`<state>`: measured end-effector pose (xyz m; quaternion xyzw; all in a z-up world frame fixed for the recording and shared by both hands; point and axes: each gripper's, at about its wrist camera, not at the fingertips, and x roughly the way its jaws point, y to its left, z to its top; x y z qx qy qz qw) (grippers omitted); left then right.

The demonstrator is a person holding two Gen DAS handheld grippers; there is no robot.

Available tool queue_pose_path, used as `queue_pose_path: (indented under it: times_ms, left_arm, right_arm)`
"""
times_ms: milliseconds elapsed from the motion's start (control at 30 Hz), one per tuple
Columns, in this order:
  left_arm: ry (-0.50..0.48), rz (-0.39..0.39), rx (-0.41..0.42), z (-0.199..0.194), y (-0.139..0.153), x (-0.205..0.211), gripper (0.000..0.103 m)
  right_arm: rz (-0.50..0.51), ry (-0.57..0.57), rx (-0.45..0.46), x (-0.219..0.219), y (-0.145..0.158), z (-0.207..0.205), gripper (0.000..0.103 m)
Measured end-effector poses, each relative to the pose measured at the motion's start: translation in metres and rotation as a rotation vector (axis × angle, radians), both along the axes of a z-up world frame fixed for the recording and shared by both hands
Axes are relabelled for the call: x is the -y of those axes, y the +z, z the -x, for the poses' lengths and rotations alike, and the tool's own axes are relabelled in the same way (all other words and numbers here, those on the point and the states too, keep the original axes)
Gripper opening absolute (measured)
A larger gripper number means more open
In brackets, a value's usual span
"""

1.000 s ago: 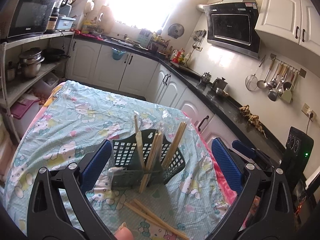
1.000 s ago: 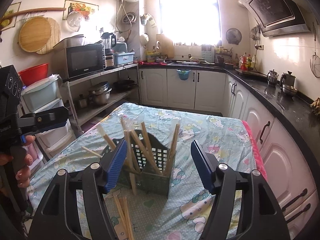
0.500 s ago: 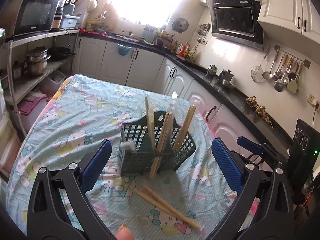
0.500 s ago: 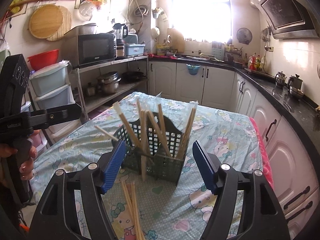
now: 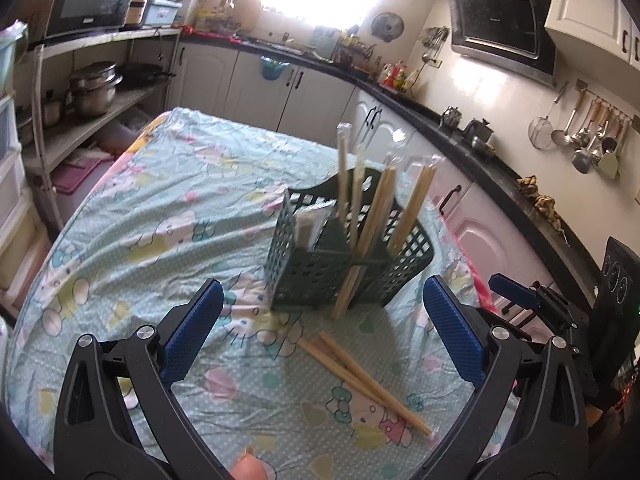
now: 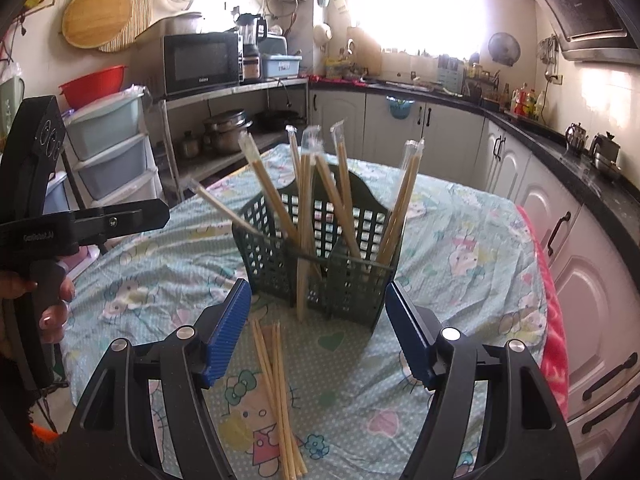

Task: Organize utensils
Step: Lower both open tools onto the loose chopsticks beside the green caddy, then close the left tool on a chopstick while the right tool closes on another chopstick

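A dark green mesh utensil basket point(image 5: 316, 276) stands on the table and holds several wrapped chopstick pairs that lean upright; it also shows in the right wrist view point(image 6: 352, 280). Loose bare chopsticks point(image 5: 360, 376) lie on the cloth in front of the basket, also seen in the right wrist view point(image 6: 280, 392). My left gripper point(image 5: 320, 336) is open and empty, short of the basket. My right gripper point(image 6: 318, 332) is open and empty, its pads level with the basket's near wall and above the loose chopsticks.
The table wears a pale blue cartoon cloth point(image 5: 168, 208). Black counters and white cabinets point(image 6: 580, 216) run along the right and back. A metal shelf with pots and a microwave point(image 6: 204, 60) stands to the left. The left gripper's body point(image 6: 48, 216) shows at the left.
Both grippers have moved closer to the basket and lower, so the basket and loose chopsticks look larger. Both stay open and empty.
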<state>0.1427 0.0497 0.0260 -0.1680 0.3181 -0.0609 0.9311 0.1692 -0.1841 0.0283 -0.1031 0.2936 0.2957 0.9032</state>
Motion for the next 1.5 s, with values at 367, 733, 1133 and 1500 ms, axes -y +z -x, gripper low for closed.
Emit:
queue_pose_path:
  times_ms: [367, 733, 1133, 1500]
  left_arm:
    - [0.018, 0.056, -0.131, -0.011, -0.042, -0.011, 0.085]
    - [-0.004, 0.173, -0.287, -0.027, -0.090, -0.014, 0.040]
    - [-0.041, 0.284, -0.389, -0.055, -0.123, -0.005, 0.030]
    - [-0.009, 0.316, -0.442, -0.079, -0.137, -0.009, 0.030]
  right_arm:
    - [0.063, 0.035, -0.094, -0.012, -0.038, -0.005, 0.061]
    - [0.133, 0.096, -0.221, -0.040, -0.086, -0.021, 0.041]
    - [0.134, 0.112, -0.349, -0.056, -0.121, -0.051, 0.029]
    - [0.140, 0.127, -0.402, -0.075, -0.131, -0.068, 0.025]
